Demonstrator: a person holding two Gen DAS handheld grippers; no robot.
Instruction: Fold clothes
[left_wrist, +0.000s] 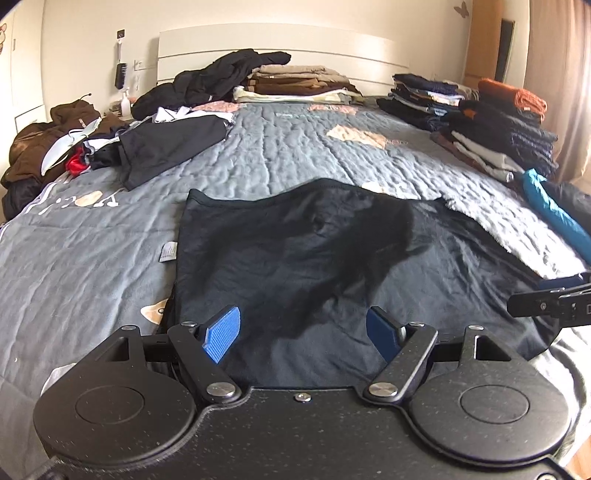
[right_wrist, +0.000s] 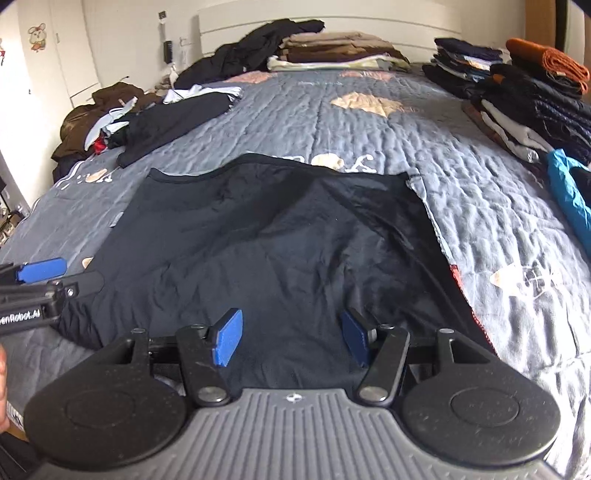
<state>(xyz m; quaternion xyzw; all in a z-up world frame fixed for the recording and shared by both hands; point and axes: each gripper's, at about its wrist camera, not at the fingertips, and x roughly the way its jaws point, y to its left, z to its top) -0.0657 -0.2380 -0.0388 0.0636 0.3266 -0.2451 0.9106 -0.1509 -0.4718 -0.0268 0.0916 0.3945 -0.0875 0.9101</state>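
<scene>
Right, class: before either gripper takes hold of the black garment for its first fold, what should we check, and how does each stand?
1. Left gripper open: ok.
2. Right gripper open: ok.
3. Black garment spread on the bedspread: ok, some wrinkles.
4. Near hem visible for gripping: cannot tell, hidden behind the grippers.
5. Folded stacks clear of the garment: ok.

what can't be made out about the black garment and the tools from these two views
- Near hem of the black garment: hidden in both wrist views behind the tool bodies.
- Right tool: in the left wrist view, cut off by the right edge; only a black part shows.
- Left tool: in the right wrist view, cut off by the left edge.
- Small white label beside the garment: print too small to read.
</scene>
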